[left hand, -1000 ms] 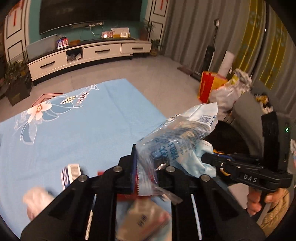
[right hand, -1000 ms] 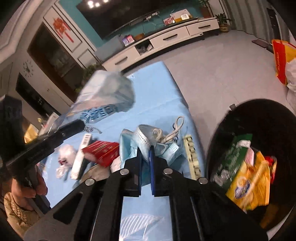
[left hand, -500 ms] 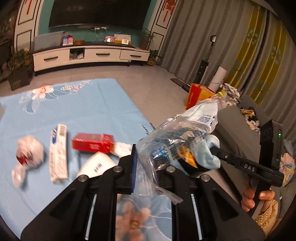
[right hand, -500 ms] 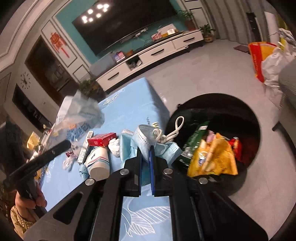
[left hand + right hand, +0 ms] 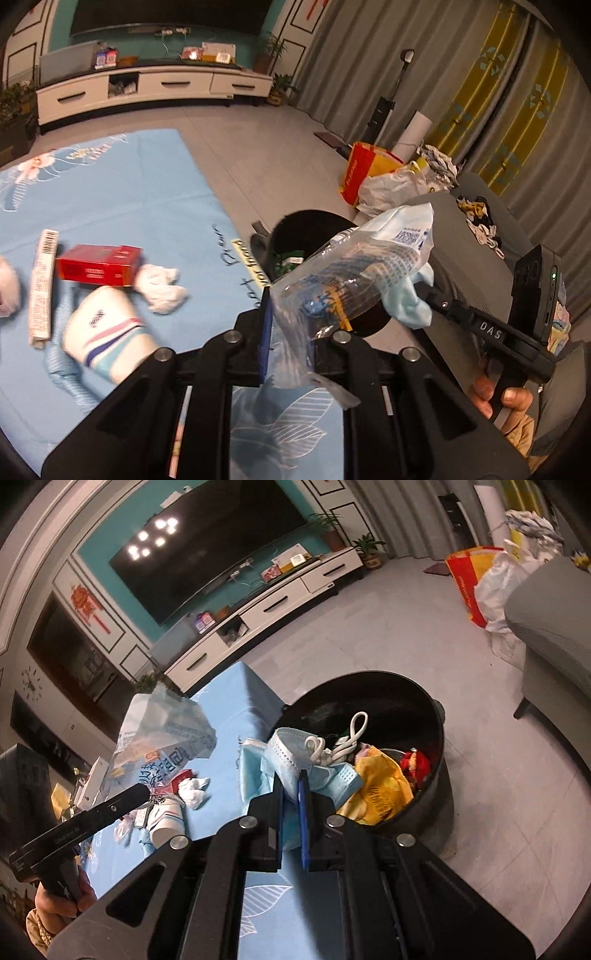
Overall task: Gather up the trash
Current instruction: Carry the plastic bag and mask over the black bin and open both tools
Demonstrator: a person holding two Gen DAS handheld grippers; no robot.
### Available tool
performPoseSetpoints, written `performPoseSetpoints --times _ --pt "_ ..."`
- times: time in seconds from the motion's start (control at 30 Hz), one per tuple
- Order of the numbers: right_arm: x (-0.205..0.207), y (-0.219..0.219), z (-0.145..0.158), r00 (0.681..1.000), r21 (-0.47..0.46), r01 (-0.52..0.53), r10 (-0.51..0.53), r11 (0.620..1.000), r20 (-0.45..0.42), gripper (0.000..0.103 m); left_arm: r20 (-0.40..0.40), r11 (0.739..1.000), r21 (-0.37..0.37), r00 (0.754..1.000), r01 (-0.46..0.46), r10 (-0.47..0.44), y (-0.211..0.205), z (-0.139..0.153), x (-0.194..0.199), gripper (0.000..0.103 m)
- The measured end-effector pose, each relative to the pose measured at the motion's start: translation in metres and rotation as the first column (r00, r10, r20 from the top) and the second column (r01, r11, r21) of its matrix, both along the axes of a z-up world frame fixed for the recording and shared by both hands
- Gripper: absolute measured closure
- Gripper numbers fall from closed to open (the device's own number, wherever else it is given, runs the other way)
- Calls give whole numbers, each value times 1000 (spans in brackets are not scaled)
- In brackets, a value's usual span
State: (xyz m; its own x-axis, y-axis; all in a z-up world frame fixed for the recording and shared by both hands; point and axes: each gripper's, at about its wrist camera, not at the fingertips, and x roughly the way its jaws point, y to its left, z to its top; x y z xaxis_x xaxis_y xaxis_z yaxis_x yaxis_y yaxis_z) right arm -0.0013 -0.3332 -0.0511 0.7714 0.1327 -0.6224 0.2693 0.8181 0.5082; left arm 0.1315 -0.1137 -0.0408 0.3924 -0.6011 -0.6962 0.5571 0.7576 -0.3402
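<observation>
Right wrist view: right gripper [image 5: 291, 805] jaws clamped on blue face masks [image 5: 295, 760], frame ctr, over black bin [image 5: 439, 775] | left gripper [image 5: 286, 332] jaws clamped on clear plastic bag [image 5: 354, 273]

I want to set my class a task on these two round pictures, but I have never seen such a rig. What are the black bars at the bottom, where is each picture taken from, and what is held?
No robot: a person holds a hand-held gripper in each hand, with a wide-angle camera looking along its fingers. In the left-hand view, the left gripper pinches a clear plastic wrapper. In the right-hand view, the right gripper pinches a blue face mask near the black trash bin. On the blue cloth lie a red box, crumpled tissue and a paper cup.
</observation>
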Motion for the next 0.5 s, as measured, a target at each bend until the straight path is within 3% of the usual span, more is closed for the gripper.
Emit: performPoseSetpoints --times 0.37,0.5 --pt "10 -24 -30 999 45 32 -30 998 -39 95 -50 997 64 998 42 -39 -62 -30 23 87" --pt "19 -28 -36 998 46 40 -38 998 -47 92 -68 996 74 997 47 -42 -80 -39 32 80"
